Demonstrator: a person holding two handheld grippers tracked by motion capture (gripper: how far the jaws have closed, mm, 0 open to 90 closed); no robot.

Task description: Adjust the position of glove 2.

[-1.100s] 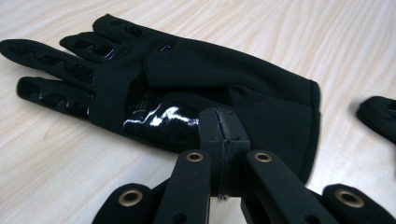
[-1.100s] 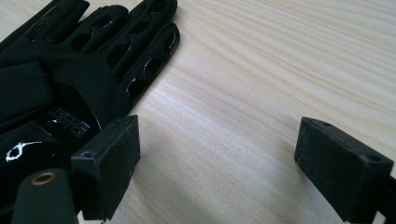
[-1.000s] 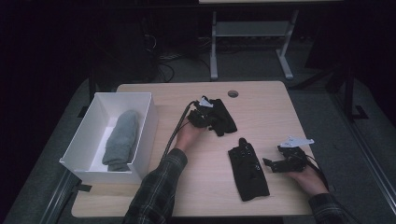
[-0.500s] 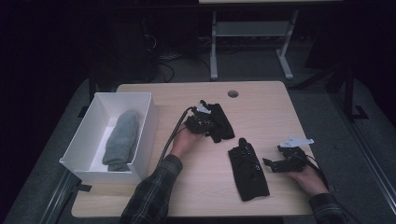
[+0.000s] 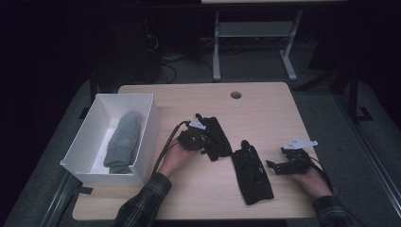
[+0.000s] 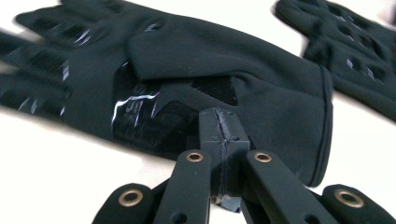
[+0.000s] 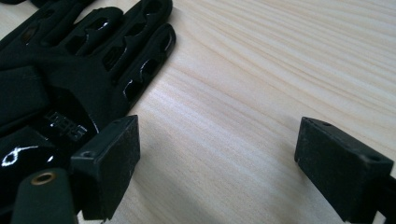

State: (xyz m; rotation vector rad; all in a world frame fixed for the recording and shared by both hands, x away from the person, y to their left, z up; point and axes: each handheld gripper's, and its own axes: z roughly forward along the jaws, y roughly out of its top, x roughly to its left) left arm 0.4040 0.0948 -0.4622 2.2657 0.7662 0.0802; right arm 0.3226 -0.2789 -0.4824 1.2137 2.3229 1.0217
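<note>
Two gloves: both black, both on the desk (image 5: 265,101), outside the white box (image 5: 146,123).
Done so far: a grey rolled cloth (image 5: 124,141) lies in the box.
Left to do, I'd judge: both gloves boxed.
Left tongs (image 5: 201,138): clamped shut on the cuff edge of the first glove (image 6: 196,74).
Right tongs (image 5: 279,166): wide open, holding nothing; the second glove (image 5: 253,172) lies just beside the left-hand pad.
</note>
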